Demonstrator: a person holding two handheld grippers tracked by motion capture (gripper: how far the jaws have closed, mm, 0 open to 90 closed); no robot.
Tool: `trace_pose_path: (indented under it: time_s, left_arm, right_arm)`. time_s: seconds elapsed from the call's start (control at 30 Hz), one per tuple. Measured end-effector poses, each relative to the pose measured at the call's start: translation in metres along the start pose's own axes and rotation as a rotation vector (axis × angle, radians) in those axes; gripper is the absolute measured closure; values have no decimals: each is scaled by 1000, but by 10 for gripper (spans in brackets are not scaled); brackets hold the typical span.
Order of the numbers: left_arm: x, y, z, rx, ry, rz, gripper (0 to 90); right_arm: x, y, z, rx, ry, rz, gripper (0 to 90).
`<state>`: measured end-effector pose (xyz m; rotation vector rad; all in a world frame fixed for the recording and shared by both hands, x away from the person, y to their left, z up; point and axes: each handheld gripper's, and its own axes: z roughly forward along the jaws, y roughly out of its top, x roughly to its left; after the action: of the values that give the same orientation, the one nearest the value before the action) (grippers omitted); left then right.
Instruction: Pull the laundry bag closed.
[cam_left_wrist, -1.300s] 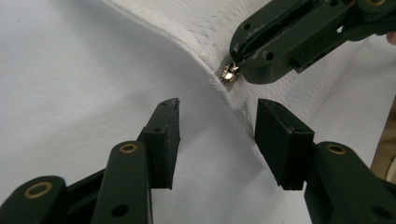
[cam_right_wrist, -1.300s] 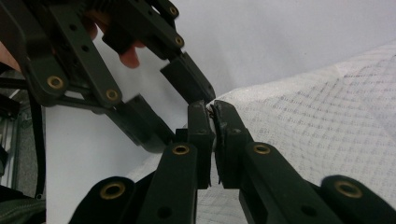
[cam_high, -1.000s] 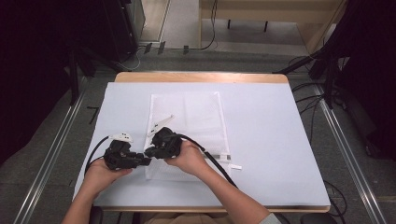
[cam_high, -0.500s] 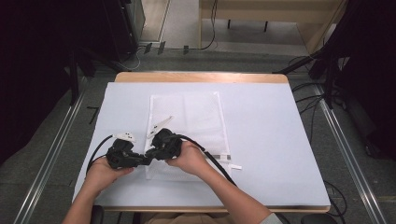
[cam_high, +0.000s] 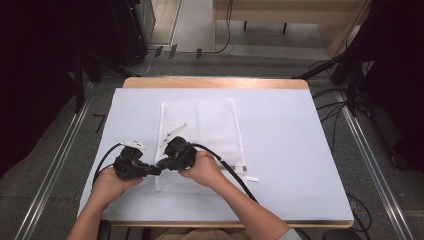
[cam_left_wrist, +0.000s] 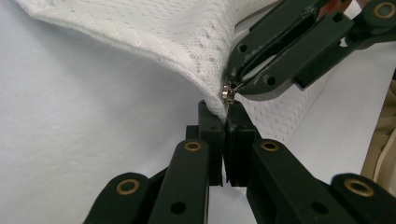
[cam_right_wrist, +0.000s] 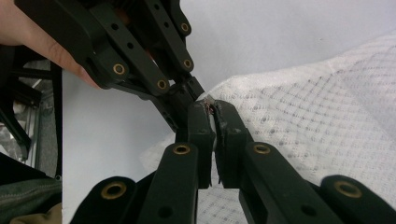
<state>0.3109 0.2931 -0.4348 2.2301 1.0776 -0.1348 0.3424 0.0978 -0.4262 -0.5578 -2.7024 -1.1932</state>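
The white mesh bag (cam_high: 200, 135) lies flat on the pale-covered table (cam_high: 300, 150), and its near left corner is lifted where both tongs meet: the left tongs (cam_left_wrist: 224, 109) are pressed together, pinching the bag's edge, and the right tongs (cam_right_wrist: 211, 109) are closed on the small metal zipper pull (cam_left_wrist: 229, 91) just beside them, tip to tip. The bag is a soft, net-like fabric with a fine diamond weave, rectangular in outline; the tongs are matte black plastic bars with brass-coloured rivets, and no writing can be read.
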Motion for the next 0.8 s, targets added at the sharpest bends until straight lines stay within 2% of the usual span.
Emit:
trace_pose_path:
  time_s: [0.17,0.37,0.43,0.53,0.63,0.8]
  left_arm:
    - [-1,0,-1,-3,-2,-6,887]
    - [-1,0,-1,9,1,-5,889]
    - [-1,-1,-2,7,-2,-5,890]
    - [-1,-1,-2,9,0,-1,889]
    - [-1,-1,-1,11,-2,3,888]
    - [0,-2,-3,0,-5,5,888]
  right_arm:
    - [-2,-3,1,-8,-4,20,878]
    - [-2,-7,3,-13,-15,17,880]
    - [-5,-10,3,-14,-36,38,880]
    - [-7,-13,2,-11,-27,58,880]
    - [-7,-13,1,-7,-35,37,880]
    - [-10,-15,-1,-3,-52,38,880]
